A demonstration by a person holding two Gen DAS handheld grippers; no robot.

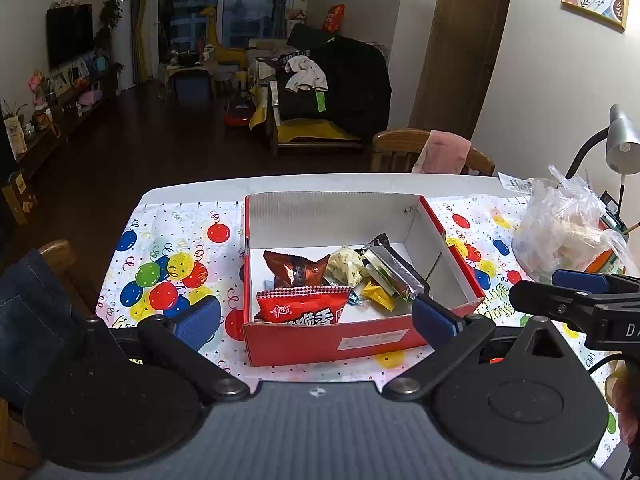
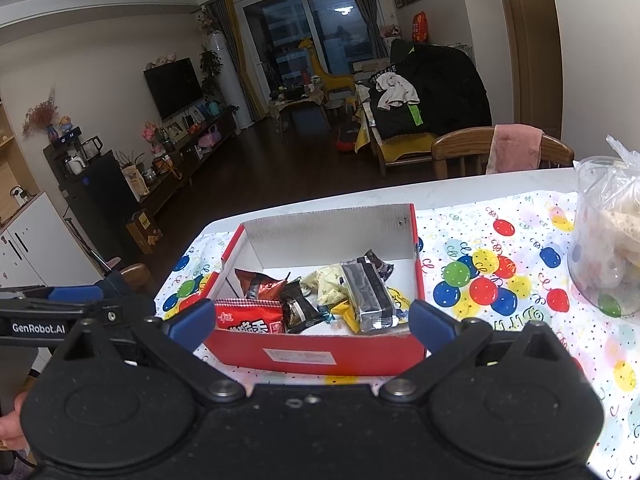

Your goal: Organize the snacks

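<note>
Dim living rm: dark floor [image 1: 152, 148], wall TV [image 1: 70, 34], night window [image 1: 236, 4], wooden chair [image 1: 400, 148].

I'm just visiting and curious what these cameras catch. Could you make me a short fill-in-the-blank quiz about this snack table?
1. The snacks lie inside a red ____.
2. The tablecloth is printed with colourful ____.
3. Both the left gripper and the right gripper have their jaws ____.
4. A ____ cloth hangs over the wooden chair.

Missing words: box; balloons; open; pink
</note>
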